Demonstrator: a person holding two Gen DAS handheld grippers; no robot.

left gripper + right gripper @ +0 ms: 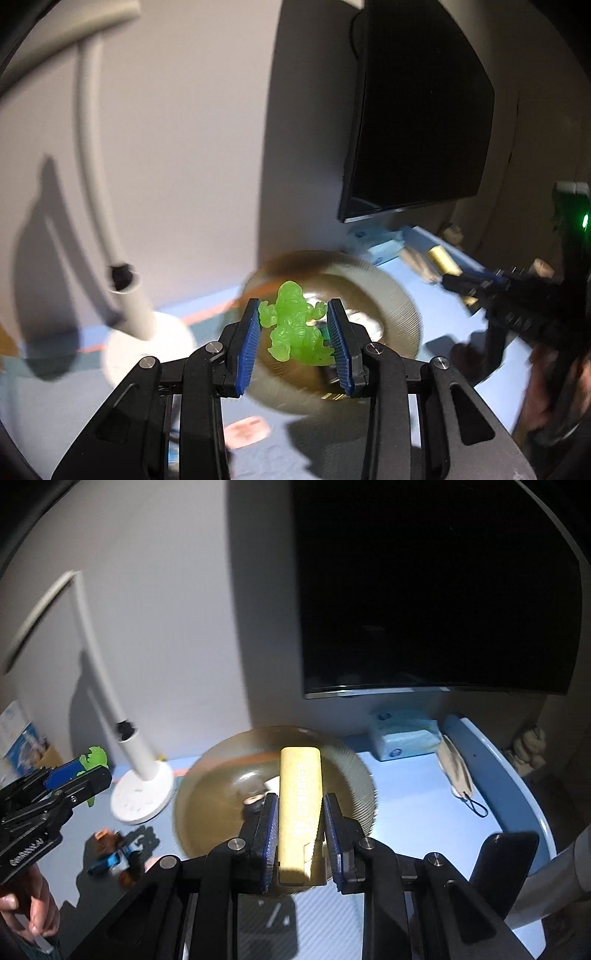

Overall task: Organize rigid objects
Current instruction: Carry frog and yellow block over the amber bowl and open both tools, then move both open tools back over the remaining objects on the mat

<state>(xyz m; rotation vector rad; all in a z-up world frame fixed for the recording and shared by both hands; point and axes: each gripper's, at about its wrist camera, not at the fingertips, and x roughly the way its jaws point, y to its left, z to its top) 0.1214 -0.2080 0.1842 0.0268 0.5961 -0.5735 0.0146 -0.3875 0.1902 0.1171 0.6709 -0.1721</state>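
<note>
My left gripper (293,332) is shut on a translucent green toy figure (295,328) and holds it above the ribbed brown bowl (402,310). My right gripper (300,829) is shut on a yellow rectangular block with white lettering (298,805), held over the same bowl (354,771). The bowl holds a few small objects (258,794), partly hidden by the fingers. In the right wrist view the left gripper (79,771) with the green figure (95,757) is at the far left. In the left wrist view the right gripper (476,286) with the yellow block (445,260) is at the right.
A white lamp base (142,794) and its stem stand left of the bowl. A small blue and brown toy (114,853) lies on the blue table (417,812). A tissue pack (402,738) and a face mask (456,768) lie at the back right. A dark monitor (436,590) hangs above.
</note>
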